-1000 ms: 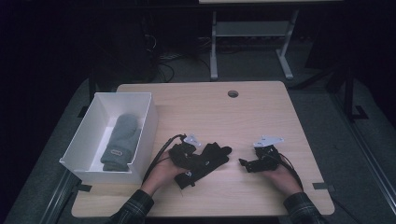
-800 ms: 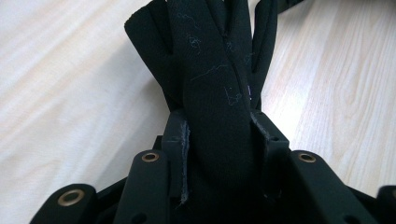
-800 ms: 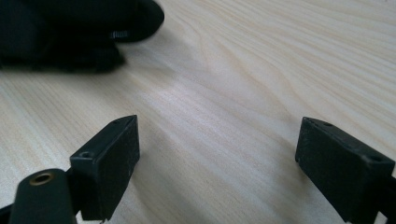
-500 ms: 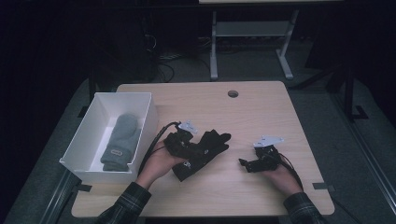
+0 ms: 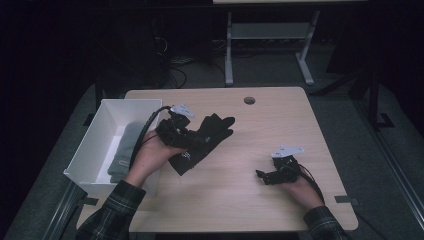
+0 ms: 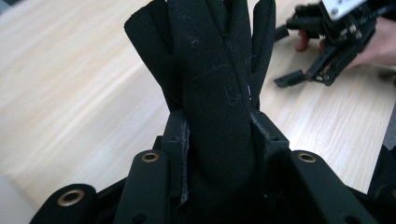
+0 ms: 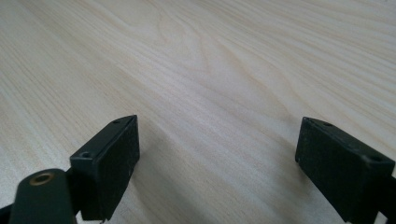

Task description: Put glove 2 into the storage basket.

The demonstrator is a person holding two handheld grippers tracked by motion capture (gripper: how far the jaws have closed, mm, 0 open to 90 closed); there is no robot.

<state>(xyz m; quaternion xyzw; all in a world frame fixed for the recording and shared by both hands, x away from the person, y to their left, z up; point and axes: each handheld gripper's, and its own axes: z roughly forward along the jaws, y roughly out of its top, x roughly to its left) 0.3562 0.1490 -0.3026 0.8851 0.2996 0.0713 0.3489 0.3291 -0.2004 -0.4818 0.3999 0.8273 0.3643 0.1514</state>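
A black glove (image 5: 212, 132) hangs from my left gripper (image 5: 191, 140), which is shut on its cuff end just right of the white box (image 5: 87, 155). In the left gripper view the glove (image 6: 215, 79) stands pinched between the two jaws, its fingers pointing away from the left gripper (image 6: 219, 137). My right gripper (image 5: 262, 176) rests low on the table (image 5: 280, 120) at the front right, open and holding nothing. In the right gripper view the right gripper (image 7: 215, 140) has its jaws wide apart over bare wood (image 7: 210, 56).
The white box holds a grey folded fabric item (image 5: 125, 150) and stands at the table's left edge. A round cable hole (image 5: 249, 100) lies near the far edge. The right gripper (image 6: 327, 46) and its hand show beyond the glove in the left gripper view.
My left gripper has carried the black glove up and to the left, closer to the white box. The right gripper has stayed where it was, still open.
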